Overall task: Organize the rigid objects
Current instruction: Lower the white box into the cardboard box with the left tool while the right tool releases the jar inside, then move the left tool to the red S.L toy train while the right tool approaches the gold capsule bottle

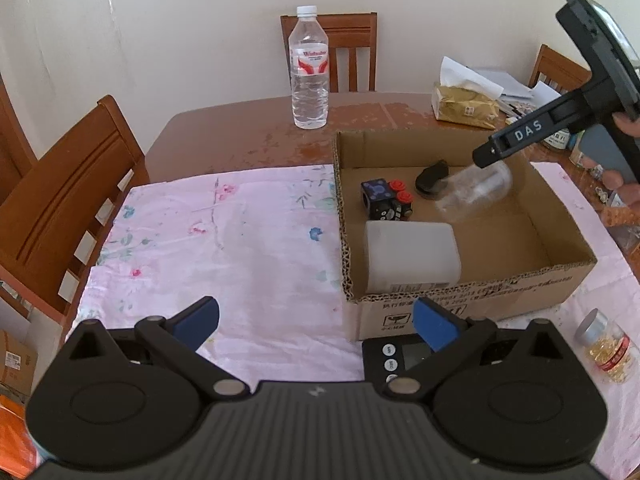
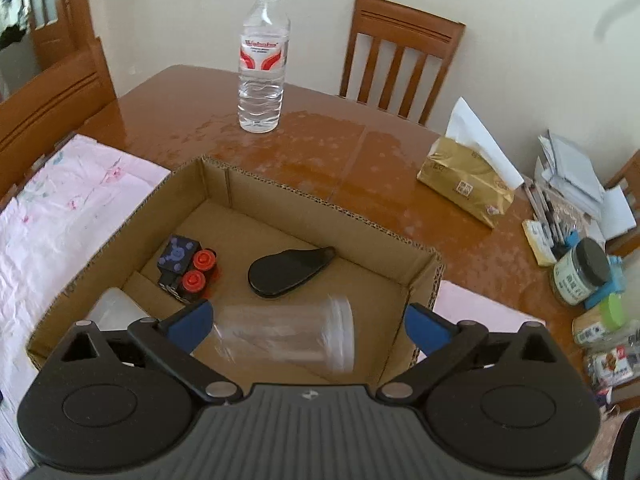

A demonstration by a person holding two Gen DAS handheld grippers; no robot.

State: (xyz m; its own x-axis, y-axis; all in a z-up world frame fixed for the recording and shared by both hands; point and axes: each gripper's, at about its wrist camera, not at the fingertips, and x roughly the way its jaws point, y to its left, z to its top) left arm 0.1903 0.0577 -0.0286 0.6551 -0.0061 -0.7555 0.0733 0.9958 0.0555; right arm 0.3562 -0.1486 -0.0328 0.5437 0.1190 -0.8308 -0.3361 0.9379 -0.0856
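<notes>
Your right gripper (image 2: 308,326) is wide open over the cardboard box (image 2: 320,208). The clear cup (image 2: 288,338) lies on its side between the blue pads (image 2: 192,324), blurry, and neither pad presses on it. Just past the cup in the box are a flat black thing (image 2: 290,270) and a black cube with red knobs (image 2: 186,270). A white tub (image 2: 114,308) sits in the near left corner.

Your left gripper (image 1: 316,322) is wide open too and holds nothing. It hangs by the near side of the box, over a pink cloth (image 1: 224,248) and a small black timer (image 1: 400,358). A water bottle (image 2: 262,60) stands on the table (image 2: 344,152) behind the box.
</notes>
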